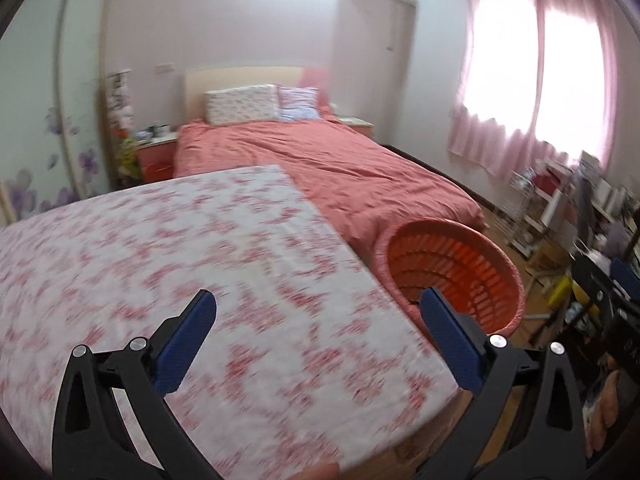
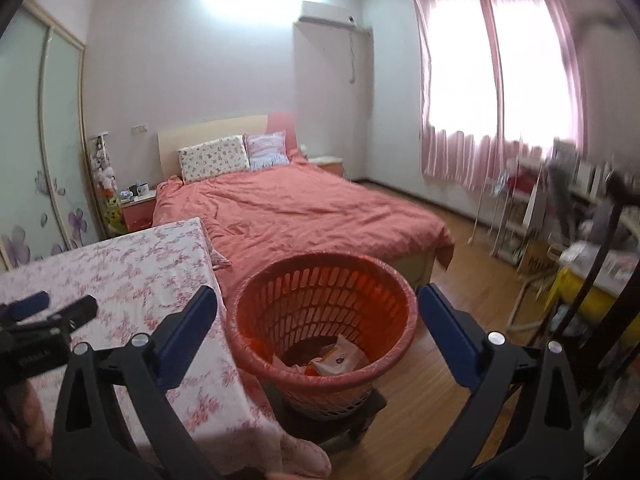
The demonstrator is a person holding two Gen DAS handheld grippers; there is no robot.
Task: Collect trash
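Left gripper: spread wide, nothing between its blue pads; it hangs over the table's right part, its right finger crossing the basket rim in the left wrist view. It also shows at the left edge of the right wrist view, over the table.
Right gripper: spread wide, nothing between the pads; the basket sits in the gap between its fingers in the right wrist view.
Basket: orange-red, slatted, lined with a thin clear bag folded over the rim; upright on a dark stand on the wood floor, just beside the table's right edge and in front of the bed's foot.
Trash: white and orange wrappers lying at the basket's bottom.
Table: covered with a white cloth with red flowers; blurred in the left wrist view.
Bed: salmon cover, two pillows at the headboard, behind table and basket.
Curtain: pink, over a bright window at right.
Wardrobe: sliding doors with purple flowers, at left.
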